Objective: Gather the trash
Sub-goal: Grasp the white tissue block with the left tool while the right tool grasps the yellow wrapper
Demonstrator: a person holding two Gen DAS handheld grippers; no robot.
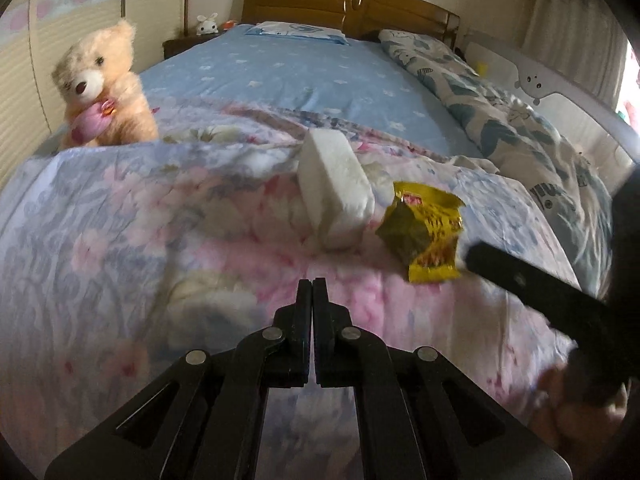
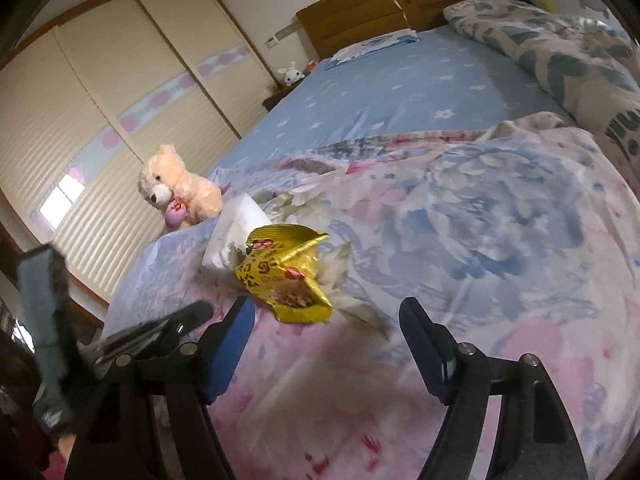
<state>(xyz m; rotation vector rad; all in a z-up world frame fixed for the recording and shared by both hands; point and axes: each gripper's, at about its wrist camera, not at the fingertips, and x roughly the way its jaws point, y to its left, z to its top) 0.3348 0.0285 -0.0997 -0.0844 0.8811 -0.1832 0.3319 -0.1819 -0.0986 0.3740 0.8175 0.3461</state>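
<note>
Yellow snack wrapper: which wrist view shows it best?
The right wrist view: the yellow snack wrapper lies central, just ahead of the open right gripper, crumpled on the floral quilt. The left wrist view shows it off to the right, beside the white packet.

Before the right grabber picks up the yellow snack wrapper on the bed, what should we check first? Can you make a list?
1. Right gripper open wide enough: ok.
2. Yellow wrapper lined up between its fingers: not ok, it sits toward the left finger.
3. Pads touching the wrapper yet: not ok, still short of it.
4. White tissue pack clear of the grab: cannot tell, it lies right beside the wrapper.
5. Left gripper shut, empty, out of the way: ok.
6. Teddy bear far away: ok.
</note>
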